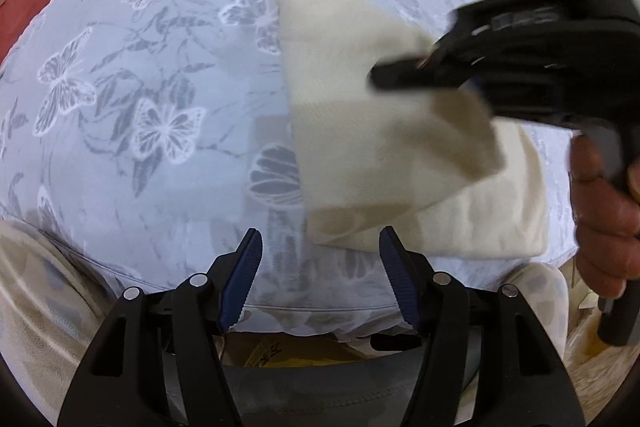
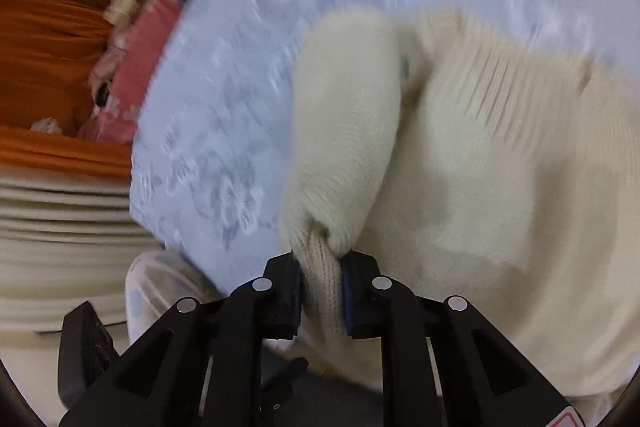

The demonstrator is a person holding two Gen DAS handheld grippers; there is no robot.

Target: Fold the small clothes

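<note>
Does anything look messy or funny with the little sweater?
Nothing looks torn or spilled. The cream sweater just isn't flat: the right gripper pinches its ribbed cuff, so that sleeve bunches up over the body. The left gripper is open and empty above the butterfly bedspread.

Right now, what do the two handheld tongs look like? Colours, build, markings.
Both are matte black plastic with triangular cut-out linkage arms and silver round pivot pins. The left tongs carry dark blue ribbed pads. The right tongs have the same blue pads, a red-and-white label corner at the body's edge, a grey pistol-style handle and a small green light on the black housing above. No cables or sleeves visible.
</note>
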